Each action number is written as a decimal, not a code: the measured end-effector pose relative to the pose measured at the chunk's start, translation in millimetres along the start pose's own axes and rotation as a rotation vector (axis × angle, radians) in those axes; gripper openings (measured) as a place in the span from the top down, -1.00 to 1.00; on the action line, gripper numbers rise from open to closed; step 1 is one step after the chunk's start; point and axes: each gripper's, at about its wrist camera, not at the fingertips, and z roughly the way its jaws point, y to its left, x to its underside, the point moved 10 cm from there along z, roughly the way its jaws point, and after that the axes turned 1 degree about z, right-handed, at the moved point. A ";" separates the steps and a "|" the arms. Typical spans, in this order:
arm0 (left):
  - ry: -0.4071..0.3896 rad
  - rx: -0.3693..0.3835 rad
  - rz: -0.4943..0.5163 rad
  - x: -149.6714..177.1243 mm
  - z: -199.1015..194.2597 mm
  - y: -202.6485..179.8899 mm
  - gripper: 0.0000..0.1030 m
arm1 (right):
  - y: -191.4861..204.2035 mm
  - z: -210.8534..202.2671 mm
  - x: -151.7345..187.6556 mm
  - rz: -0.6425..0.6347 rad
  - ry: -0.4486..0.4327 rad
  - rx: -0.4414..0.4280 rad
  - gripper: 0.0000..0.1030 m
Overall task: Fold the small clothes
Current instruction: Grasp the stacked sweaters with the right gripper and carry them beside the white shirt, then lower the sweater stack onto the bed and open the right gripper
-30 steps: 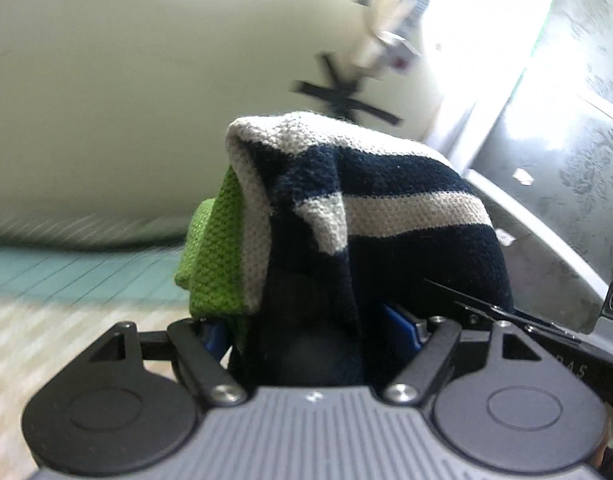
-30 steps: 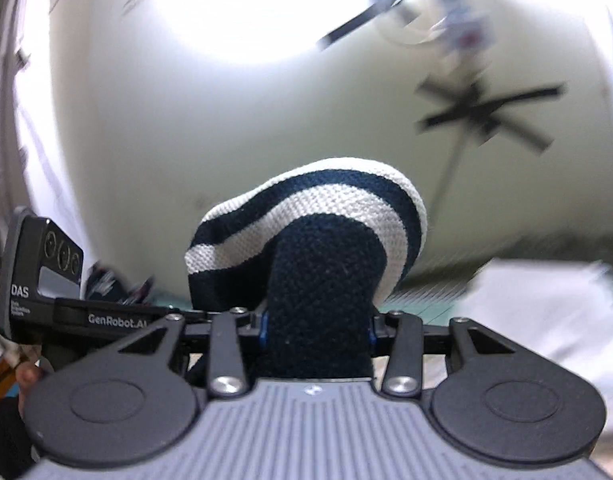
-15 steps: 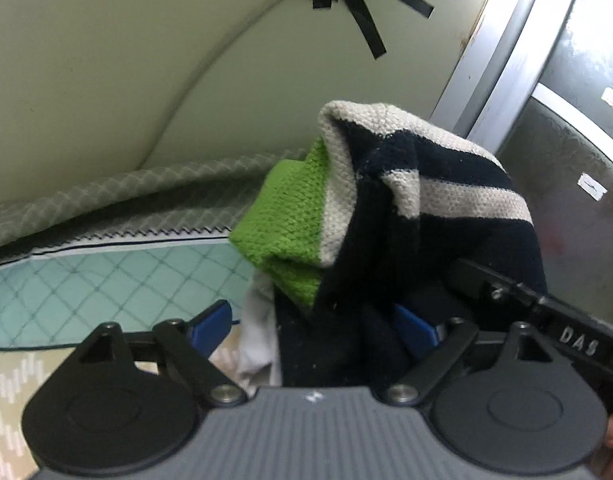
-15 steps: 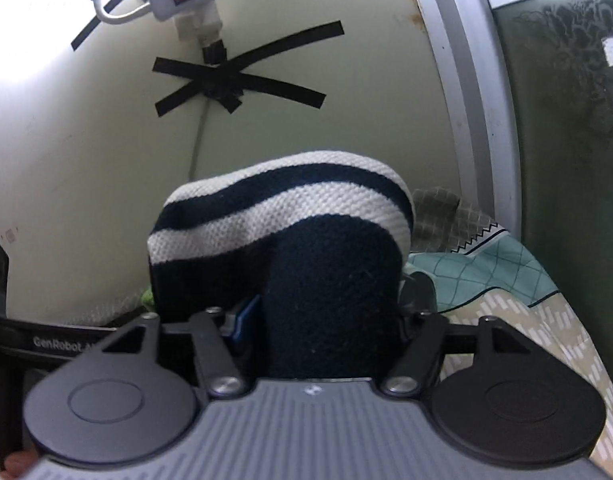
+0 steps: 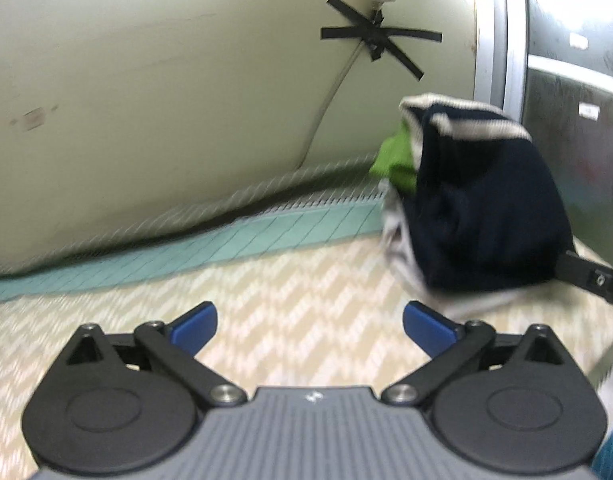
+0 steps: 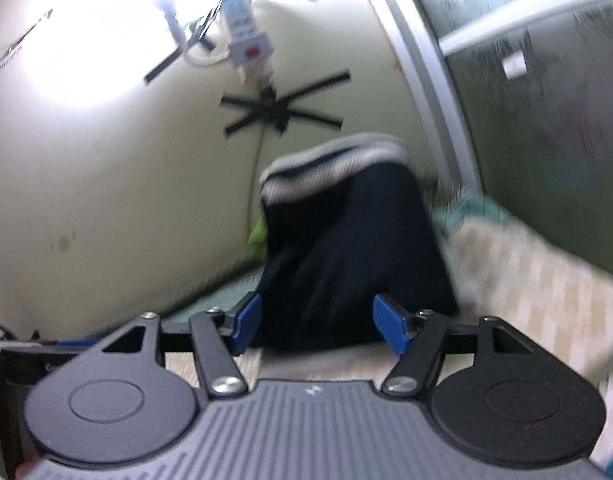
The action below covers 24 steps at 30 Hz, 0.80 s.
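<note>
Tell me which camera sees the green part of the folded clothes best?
The left wrist view. There the green patch pokes out clearly on the left of the navy striped bundle, against the wall. In the right wrist view only a small blurry green sliver peeks from behind the bundle's left edge.

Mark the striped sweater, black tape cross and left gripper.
striped sweater (image 5: 486, 216): left wrist view, navy body.
black tape cross (image 5: 376, 36): left wrist view, centre crossing.
left gripper (image 5: 309, 325): left wrist view, between blue fingertips.
</note>
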 end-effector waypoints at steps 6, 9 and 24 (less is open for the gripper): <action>0.030 -0.007 -0.048 36.4 -16.0 19.1 -0.99 | 30.5 -12.3 49.5 -0.037 0.082 -0.013 -0.23; 0.044 -0.017 -0.060 47.3 -14.5 25.7 -0.99 | 40.5 -14.7 58.0 -0.048 0.076 -0.012 -0.24; 0.052 -0.019 -0.089 61.3 -6.2 36.8 -0.99 | 31.6 -1.3 72.6 0.022 0.116 0.022 -0.25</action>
